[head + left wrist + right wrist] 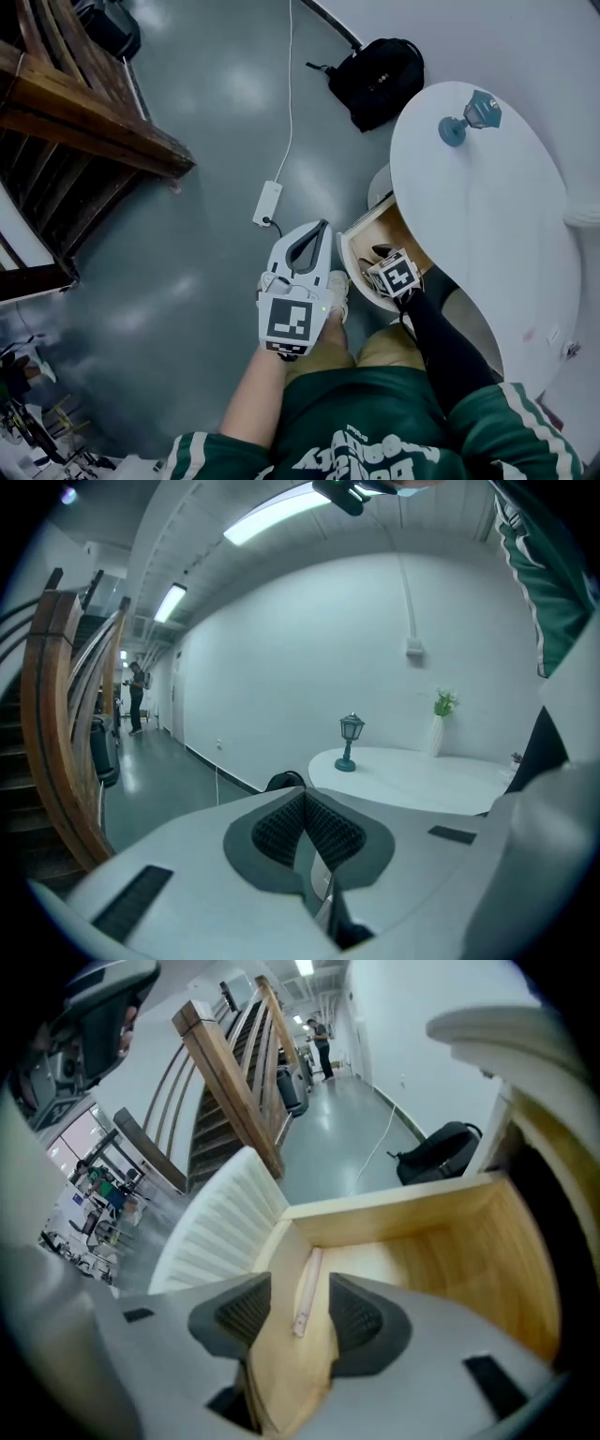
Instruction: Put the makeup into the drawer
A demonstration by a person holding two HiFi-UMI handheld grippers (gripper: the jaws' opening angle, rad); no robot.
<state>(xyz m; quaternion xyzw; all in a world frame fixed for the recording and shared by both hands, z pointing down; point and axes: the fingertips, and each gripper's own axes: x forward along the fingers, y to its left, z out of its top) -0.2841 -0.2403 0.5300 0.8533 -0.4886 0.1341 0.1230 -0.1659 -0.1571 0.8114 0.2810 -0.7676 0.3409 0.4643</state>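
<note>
Right gripper view looks steeply down into the drawer (450, 1241). My right gripper (298, 1309) holds its two fingers partly apart and grips nothing. In the gap between them, just past the tips, lies the makeup (307, 1288). It is a slim pale stick, flat on the drawer's wooden floor, and neither pad presses on it. Left of my left finger curves the drawer's ribbed white front (216, 1222). Beyond the far wall of the drawer a black backpack (436, 1152) sits on the grey floor. Farther off, wooden stairs (234, 1072) climb away above my fingertips.

My left gripper (305, 803) points nearly level, off to the side of the drawer. Its fingers are closed tip to tip with nothing between them. Ahead of those tips and a little to the right stands the white table (422, 780). On it are a small lamp (350, 741) on the near edge and a plant (442, 705) farther back against the wall.
</note>
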